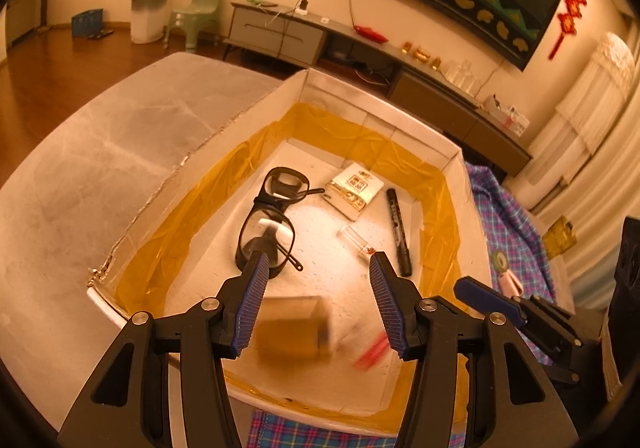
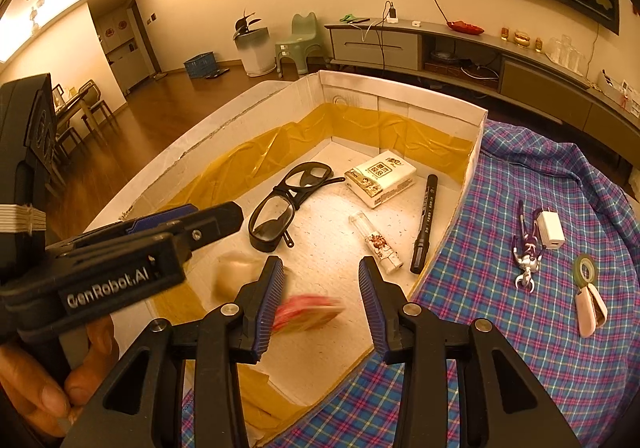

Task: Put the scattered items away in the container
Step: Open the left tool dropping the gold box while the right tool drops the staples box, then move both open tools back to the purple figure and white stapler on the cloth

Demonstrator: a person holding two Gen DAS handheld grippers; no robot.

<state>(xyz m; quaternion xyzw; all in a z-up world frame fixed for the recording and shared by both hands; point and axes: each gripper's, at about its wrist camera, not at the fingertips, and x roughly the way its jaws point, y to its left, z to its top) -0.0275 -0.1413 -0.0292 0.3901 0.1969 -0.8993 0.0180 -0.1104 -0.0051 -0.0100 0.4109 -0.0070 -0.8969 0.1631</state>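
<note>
My left gripper (image 1: 319, 258) hangs open over the white box (image 1: 248, 115) lined with yellow tape. A blurred tan block (image 1: 294, 328) sits below its fingers, touching neither pad. My right gripper (image 2: 320, 262) is open too, over the near end of the box (image 2: 400, 87). A blurred red and tan packet (image 2: 308, 312) is between and below its fingers, loose. In the box lie black glasses (image 2: 288, 199), a white packet (image 2: 382, 177), a black marker (image 2: 425, 224) and a clear tube (image 2: 376, 242).
To the right of the box, a plaid cloth (image 2: 520, 348) carries a white charger (image 2: 551, 230), a silver and purple toy figure (image 2: 526, 248), a green tape roll (image 2: 585, 268) and a pink case (image 2: 590, 310). A hand (image 2: 36, 388) holds the left gripper's handle.
</note>
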